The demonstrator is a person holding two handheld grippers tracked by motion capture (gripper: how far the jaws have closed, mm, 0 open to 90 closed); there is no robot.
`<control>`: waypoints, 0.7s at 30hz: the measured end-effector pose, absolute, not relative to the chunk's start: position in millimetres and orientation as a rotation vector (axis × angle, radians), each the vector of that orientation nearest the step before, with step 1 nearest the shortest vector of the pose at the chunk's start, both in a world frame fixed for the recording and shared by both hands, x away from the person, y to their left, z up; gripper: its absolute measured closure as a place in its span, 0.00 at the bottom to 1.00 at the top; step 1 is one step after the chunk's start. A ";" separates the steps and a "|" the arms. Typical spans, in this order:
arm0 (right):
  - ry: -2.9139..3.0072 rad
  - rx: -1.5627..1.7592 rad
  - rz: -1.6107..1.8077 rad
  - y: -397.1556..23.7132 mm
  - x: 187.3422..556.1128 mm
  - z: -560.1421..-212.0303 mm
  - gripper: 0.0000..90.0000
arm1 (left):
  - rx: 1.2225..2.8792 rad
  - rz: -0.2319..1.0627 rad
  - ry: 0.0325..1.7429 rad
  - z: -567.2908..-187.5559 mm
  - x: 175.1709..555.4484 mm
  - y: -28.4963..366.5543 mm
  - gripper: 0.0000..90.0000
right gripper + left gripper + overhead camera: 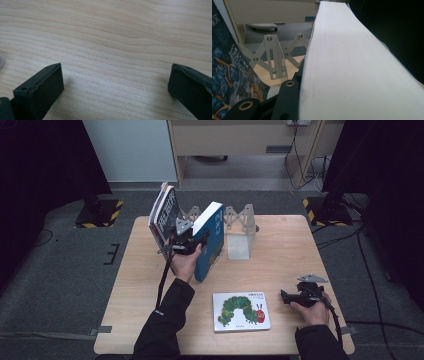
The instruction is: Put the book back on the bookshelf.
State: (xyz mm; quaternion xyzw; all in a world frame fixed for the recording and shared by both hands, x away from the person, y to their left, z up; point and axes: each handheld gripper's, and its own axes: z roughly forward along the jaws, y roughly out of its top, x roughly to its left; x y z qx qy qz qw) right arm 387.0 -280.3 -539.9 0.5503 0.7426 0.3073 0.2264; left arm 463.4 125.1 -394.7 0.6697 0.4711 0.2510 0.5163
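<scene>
A thick blue-covered book (209, 240) is held upright and tilted above the wooden table (280, 265), its lower corner close to or on the tabletop, just in front of the metal expanding book rack (239, 222) that stands at the far middle of the table. The book is clamped by the left gripper (186, 242), whose jaws are closed on its thickness; in the left gripper view the white page edges (352, 70) are seen running away from the camera, with one black jaw pressed against their left side. The scissor-like bars of the rack (275, 58) are seen beyond the book in that view.

Just to the left of the held book, a dark-covered book (164, 210) is seen standing and leaning at the rack's left end; its dark blue patterned cover (227, 75) is seen at the left edge of the left gripper view. Whether the two books touch cannot be told.

Nearer to the person than the held book, a flat picture book with a green caterpillar (241, 311) is laid face up on the table.

Well to the right of the held book, near the table's right front corner, the right gripper (287, 296) is held low over the table by the person's right hand (311, 311). Its jaws are set wide apart, with bare wood (112, 62) between them and nothing gripped.
</scene>
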 end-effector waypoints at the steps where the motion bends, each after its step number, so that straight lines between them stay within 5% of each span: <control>1: 2.046 1.517 0.847 -280.3 387.0 -539.9 0.00 | 1.604 0.596 1.132 -395.8 462.4 126.2 0.65; 21: 2.047 1.518 0.845 -279.9 386.7 -539.9 0.00 | 1.522 0.647 1.163 -401.1 465.5 119.5 0.66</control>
